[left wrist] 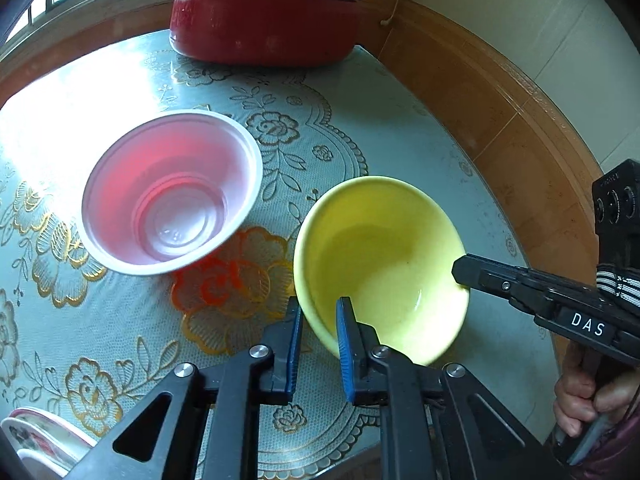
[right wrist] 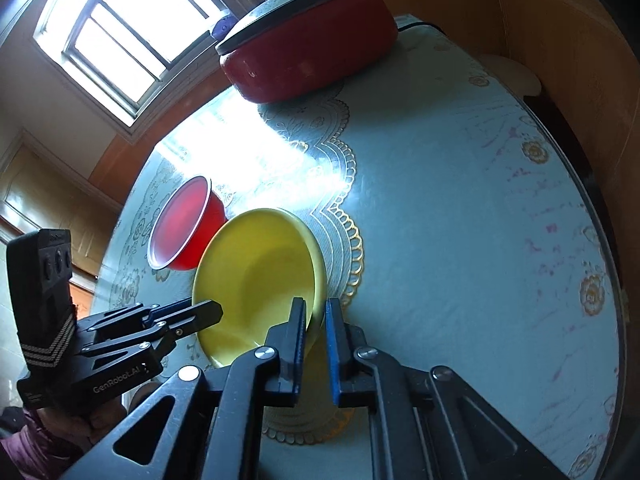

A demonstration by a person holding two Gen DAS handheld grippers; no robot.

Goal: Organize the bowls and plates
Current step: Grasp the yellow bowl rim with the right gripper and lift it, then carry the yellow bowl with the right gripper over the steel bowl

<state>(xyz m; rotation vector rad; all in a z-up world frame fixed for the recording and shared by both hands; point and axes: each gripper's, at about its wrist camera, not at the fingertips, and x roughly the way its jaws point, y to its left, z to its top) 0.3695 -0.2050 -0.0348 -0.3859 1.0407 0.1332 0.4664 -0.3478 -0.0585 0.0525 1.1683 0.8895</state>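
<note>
While both my grippers, left (left wrist: 318,320) and right (right wrist: 316,320), pinched opposite rims of the glossy yellow bowl (left wrist: 384,264) beside the translucent red plastic bowl (left wrist: 172,192), I judged lifting and nesting came next.

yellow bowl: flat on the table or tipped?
Tipped. The yellow bowl leans with its opening slanted sideways, its rim pinched on opposite sides by the left gripper and right gripper; the red bowl alongside is tilted too.

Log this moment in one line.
left tool: shut on yellow bowl rim | right tool: shut on opposite rim | red bowl: beside, untouched
</note>
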